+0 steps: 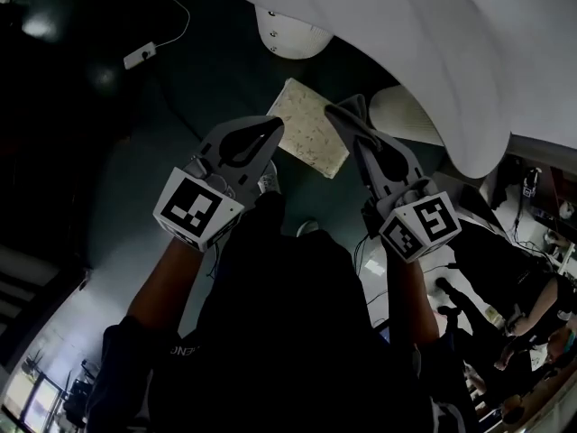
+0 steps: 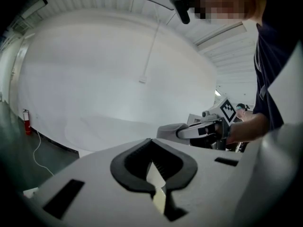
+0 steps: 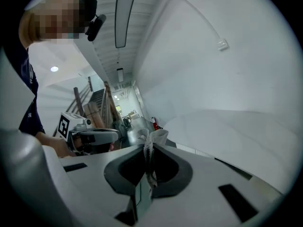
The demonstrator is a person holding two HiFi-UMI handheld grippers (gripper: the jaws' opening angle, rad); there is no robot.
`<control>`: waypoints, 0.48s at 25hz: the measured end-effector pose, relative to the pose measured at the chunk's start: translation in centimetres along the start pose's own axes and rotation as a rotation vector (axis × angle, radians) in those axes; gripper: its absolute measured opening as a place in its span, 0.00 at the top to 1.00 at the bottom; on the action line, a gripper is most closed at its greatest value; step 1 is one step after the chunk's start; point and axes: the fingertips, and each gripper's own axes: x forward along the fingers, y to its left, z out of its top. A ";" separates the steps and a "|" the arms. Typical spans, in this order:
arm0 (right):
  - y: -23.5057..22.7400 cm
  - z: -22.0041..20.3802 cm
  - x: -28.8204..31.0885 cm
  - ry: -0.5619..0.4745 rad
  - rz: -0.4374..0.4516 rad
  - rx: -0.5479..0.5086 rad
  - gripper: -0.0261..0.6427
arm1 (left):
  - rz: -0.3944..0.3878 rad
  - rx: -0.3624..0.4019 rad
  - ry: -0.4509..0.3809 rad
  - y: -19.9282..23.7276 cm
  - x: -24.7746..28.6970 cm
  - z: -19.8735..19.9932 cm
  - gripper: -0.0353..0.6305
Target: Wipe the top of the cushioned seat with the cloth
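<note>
Inspection finds the cloth (image 1: pixel 309 129), a pale speckled square, held spread in the air between the two grippers and resting on nothing. The left gripper (image 1: pixel 275 126) has its jaws closed on one corner; the left gripper view shows a pale sliver of fabric (image 2: pixel 158 197) pinched where the jaws meet. The right gripper (image 1: pixel 338 111) has its jaws closed on the opposite corner, and the right gripper view shows a bunched fold of fabric (image 3: pixel 151 143) standing up between them. The cushioned seat (image 1: pixel 433 43), a large white rounded form, fills the upper right of the head view. The cloth hangs just off the seat's near edge, over the dark floor (image 1: pixel 135 170), and no part of it is seen touching the seat's top. A thin cable (image 1: pixel 171 12) with a small white block at its end lies on the floor well apart from the work. Assessment: the cloth is secured in both grippers and appears ready for use, but the frames give no sign of contact with the seat, so the wiping itself is judged not yet begun. What remains is to bring the cloth onto the seat's top and pass it across the whole surface. Whether the top carries dirt cannot be told.
</note>
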 end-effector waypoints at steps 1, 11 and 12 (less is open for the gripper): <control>-0.5 -0.3 1.0 0.010 -0.003 0.005 0.91 | -0.005 -0.005 0.010 0.9 0.5 -0.4 0.94; -6.2 -5.3 9.6 0.099 -0.020 0.054 0.91 | -0.007 -0.080 0.034 7.9 5.9 -4.8 0.94; -7.1 -6.2 10.4 0.105 -0.021 0.053 0.91 | -0.001 -0.085 0.039 8.4 6.4 -5.7 0.94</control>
